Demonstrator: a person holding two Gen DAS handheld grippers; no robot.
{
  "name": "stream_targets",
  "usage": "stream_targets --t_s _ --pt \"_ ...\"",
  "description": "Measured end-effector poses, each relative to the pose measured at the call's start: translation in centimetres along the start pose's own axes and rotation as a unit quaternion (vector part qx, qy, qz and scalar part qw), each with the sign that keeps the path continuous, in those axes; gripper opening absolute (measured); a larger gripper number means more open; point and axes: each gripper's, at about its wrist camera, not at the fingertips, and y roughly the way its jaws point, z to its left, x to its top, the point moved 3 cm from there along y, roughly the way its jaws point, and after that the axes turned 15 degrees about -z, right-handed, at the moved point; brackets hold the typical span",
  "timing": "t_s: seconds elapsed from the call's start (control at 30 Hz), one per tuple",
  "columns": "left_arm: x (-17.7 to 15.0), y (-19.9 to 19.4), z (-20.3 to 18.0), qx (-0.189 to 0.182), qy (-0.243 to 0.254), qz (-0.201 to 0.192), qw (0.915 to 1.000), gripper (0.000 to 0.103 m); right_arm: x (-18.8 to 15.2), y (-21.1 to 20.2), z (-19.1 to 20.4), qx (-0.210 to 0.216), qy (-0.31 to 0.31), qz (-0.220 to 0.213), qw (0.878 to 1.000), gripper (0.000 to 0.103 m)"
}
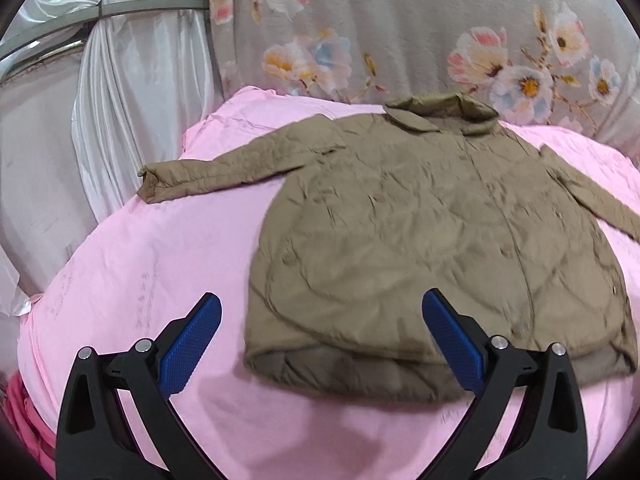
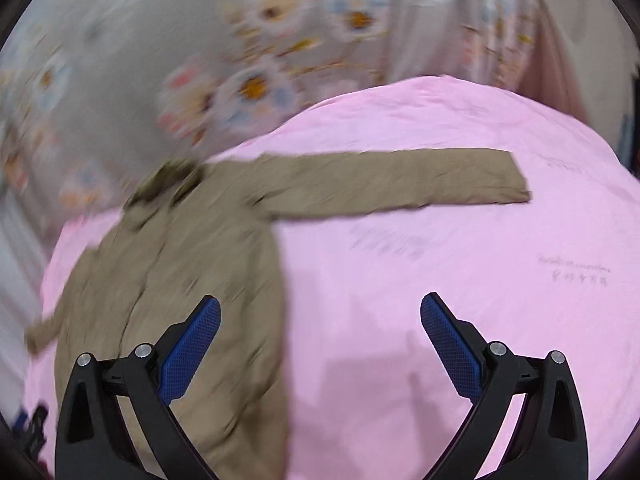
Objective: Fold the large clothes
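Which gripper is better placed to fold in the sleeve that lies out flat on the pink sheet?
Probably right: the right gripper is open and faces that sleeve.

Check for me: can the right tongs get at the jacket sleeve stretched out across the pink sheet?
Probably yes. The right tongs are open, and only bare pink sheet lies between them and the outstretched sleeve, which lies flat with nothing on it.

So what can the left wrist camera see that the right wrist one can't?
Only the left wrist view shows the white curtain, the jacket's near hem and the left gripper, open. Only the right wrist view shows one sleeve's squared cuff and the right gripper, open. Both show the tan jacket spread on the pink sheet, and the floral blanket behind.
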Motion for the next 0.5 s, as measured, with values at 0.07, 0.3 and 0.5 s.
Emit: stream_targets --t_s 0.07,0.3,0.5 --pt "0.9 1.1 0.7 0.002 -0.018 0.0 0.9998 0.098 1.7 3.3 -3.9 -0.034 0.044 0.006 0.998 0.098" --pt "1.9 3.5 1.0 0.016 -0.04 -0.003 0.9991 0.098 3.1 11.2 -12.3 -0.082 0.165 0.036 0.982 0.092" --pt "0.4 5.6 -0.3 -0.001 -0.039 0.023 0.999 0.098 3.4 14.5 -14.7 -0.101 0.202 0.029 0.974 0.074"
